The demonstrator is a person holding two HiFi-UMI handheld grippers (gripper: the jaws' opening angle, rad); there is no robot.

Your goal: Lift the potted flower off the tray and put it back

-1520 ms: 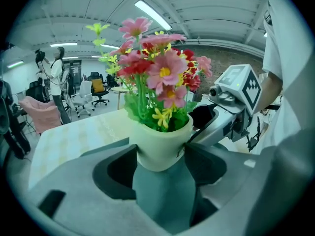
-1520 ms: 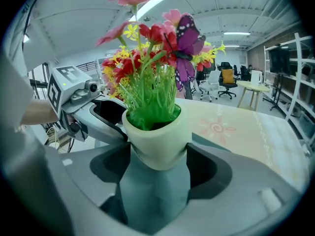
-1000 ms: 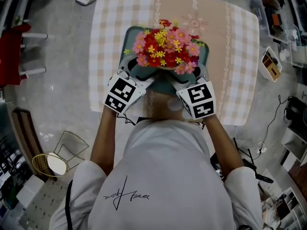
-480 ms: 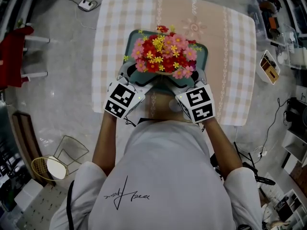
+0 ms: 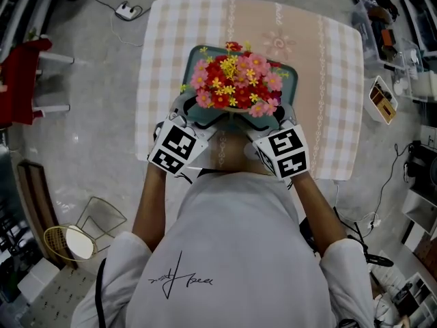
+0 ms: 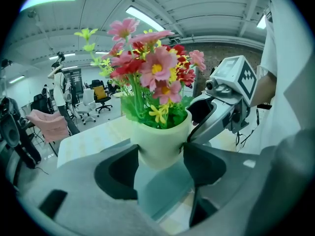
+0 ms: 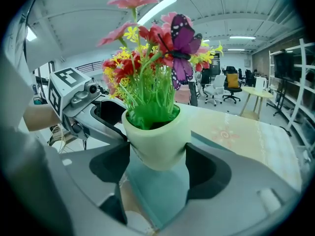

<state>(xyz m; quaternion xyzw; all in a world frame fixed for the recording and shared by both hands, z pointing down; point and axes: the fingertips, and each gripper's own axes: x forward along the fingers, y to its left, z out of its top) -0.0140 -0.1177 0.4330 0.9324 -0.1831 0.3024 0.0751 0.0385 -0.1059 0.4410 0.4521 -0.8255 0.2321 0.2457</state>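
The potted flower [image 5: 234, 82] is a bunch of red, pink and yellow blooms in a pale green pot [image 6: 160, 139]. It hangs a little above the near half of the teal tray [image 5: 193, 59], slightly tilted. My left gripper [image 5: 198, 109] is shut on the pot's left side and my right gripper [image 5: 273, 115] on its right side. In the right gripper view the pot [image 7: 157, 141] sits wedged between the dark jaws, with a purple butterfly [image 7: 182, 45] among the flowers and the tray [image 7: 158, 188] below. The blooms hide the pot in the head view.
The tray lies on a table with a beige checked cloth [image 5: 328, 80]. A red chair [image 5: 20, 74] stands to the left, storage boxes [image 5: 386, 96] to the right, a wire chair [image 5: 76, 232] at my near left and a power strip [image 5: 125, 9] on the floor beyond.
Both grippers stay shut on the pot. In the head view they and the flowers have drifted slightly toward me, and the bouquet looks a touch smaller.
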